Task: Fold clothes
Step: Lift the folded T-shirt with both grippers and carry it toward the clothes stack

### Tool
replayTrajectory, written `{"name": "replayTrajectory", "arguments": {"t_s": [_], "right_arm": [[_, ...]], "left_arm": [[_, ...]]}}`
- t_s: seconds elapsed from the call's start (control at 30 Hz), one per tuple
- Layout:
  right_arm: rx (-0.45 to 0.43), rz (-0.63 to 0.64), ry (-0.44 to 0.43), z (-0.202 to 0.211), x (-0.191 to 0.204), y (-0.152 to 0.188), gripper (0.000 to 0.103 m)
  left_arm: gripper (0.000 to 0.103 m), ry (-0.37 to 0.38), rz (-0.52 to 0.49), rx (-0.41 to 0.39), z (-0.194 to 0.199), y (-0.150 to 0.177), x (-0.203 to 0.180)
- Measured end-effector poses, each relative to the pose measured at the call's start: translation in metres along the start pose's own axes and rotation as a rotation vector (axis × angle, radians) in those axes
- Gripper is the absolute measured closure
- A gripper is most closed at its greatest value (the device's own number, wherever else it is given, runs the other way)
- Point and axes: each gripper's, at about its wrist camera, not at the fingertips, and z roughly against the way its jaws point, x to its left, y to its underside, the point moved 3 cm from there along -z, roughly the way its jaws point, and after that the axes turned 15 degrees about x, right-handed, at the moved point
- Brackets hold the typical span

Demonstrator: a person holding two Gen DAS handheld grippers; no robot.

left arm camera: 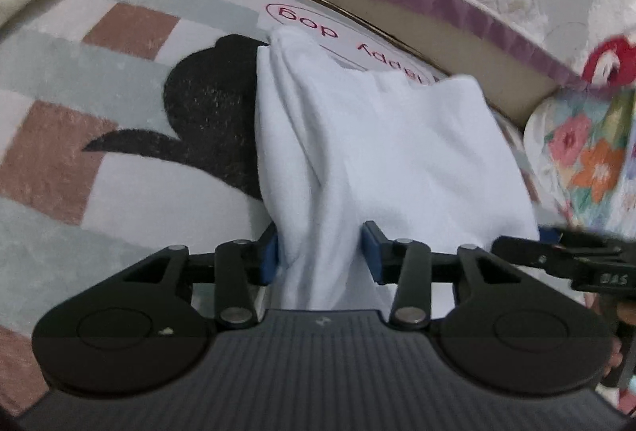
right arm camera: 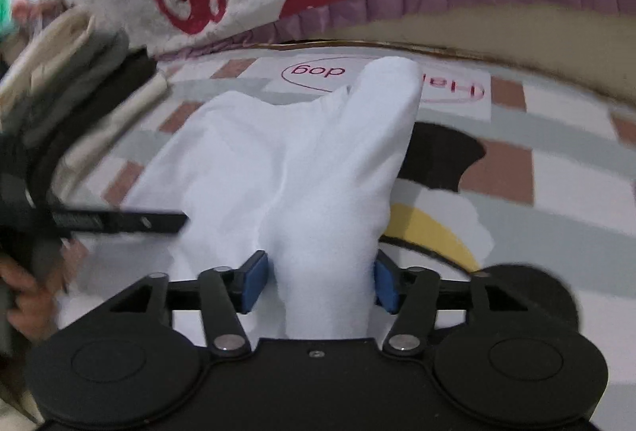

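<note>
On the checked rug, you've got the white garment bunched between both grippers, left gripper and right gripper both grasping it, so folding's barely started.

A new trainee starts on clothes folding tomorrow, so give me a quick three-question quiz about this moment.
1. The garment is: A white, B red, C black?
2. True or false: cloth lies between the pads of both the left claw and the right claw.
3. Fill in: the label on the rug reads "Happy ___".
Key: 1 A; 2 true; 3 dog.
</note>
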Motion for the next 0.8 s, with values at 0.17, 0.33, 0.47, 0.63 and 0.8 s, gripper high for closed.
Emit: {"name": "replayTrajectory", "arguments": {"t_s": [0.17,0.33,0.47,0.63,0.8], "right_arm": [[0.026,-0.192,-0.152,-0.012,-0.036,-0.004,0.031],[0.022,-0.278,-0.224,-0.024,-0.045,-0.003,0.044],[-0.071,-0.106,-0.182,0.009,-0.015,-0.004,0.054],[-0.075,-0.056,-0.128,0.021,0.003,-0.009,0.054],[-0.042,-0.062,-0.085,0.012,0.003,-0.007,0.054]], "left_arm": [[0.079,0.085,0.07,0.024,0.003,-0.007,0.013],[0.081,-0.086,-0.139,-0.018,0.014,0.001,-0.024],[0.081,-0.071,-0.152,-0.039,0.031,-0.002,-0.031],[0.081,-0.104,-0.124,-0.008,0.029,-0.003,-0.027],[0.081,-0.107,-0.095,0.02,0.019,0.002,-0.019]]}}
